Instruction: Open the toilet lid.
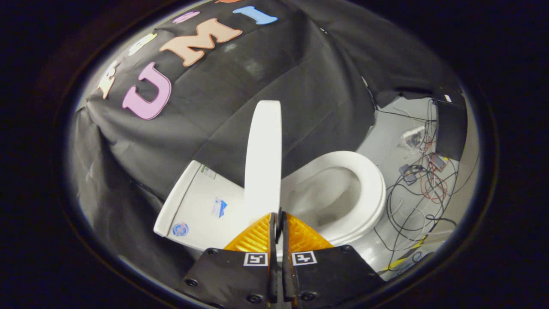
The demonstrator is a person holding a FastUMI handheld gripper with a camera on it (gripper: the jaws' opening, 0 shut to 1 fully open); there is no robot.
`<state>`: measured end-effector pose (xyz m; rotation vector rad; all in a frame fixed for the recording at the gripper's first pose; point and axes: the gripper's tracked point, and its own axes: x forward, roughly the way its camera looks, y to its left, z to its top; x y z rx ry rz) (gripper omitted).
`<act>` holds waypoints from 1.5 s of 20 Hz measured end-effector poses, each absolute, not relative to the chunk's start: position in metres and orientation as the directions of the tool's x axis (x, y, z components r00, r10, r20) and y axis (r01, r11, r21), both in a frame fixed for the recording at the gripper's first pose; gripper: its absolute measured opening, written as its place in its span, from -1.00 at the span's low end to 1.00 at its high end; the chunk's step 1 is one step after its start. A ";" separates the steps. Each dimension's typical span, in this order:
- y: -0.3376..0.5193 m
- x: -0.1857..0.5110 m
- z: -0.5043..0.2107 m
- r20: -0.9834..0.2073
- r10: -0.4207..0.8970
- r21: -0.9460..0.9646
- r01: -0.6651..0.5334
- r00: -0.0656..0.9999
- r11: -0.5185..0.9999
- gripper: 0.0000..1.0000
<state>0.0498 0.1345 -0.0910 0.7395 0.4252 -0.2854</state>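
Toilet lid (262,159) stands raised, seen almost edge-on as a tall white slab that rises straight up from just ahead of the gripper (279,219). Its top end reaches up in front of the black cloth wall (300,86) behind it. The gripper's two fingers sit pressed close together, with only a thin slit between their tips, and those tips lie right at the lid's lower end. Whether they pinch the lid's edge or merely touch it cannot be told, since the tips cover that spot.

To the right of the lid, the toilet seat (372,189) lies down flat on the bowl (326,195), its white oval ring fully uncovered and the hollow of the bowl open to view. To the left of the lid is the white tank (201,201), tilted in this view, with a few small stickers on its surface.

Beyond the seat, on the pale floor (390,124), lies a tangle of black and red cables (418,189) with some small devices among them. A dark box (450,128) stands at the far side of that floor, near the edge of the cloth wall.
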 end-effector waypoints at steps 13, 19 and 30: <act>0.187 0.075 -0.042 -0.506 -0.194 0.318 0.390 0.841 0.864 -0.88; 0.202 0.087 -0.034 -0.520 -0.275 0.224 0.440 0.809 0.870 -0.86; 0.241 0.102 -0.017 -0.513 -0.265 0.239 0.432 0.817 0.870 -0.84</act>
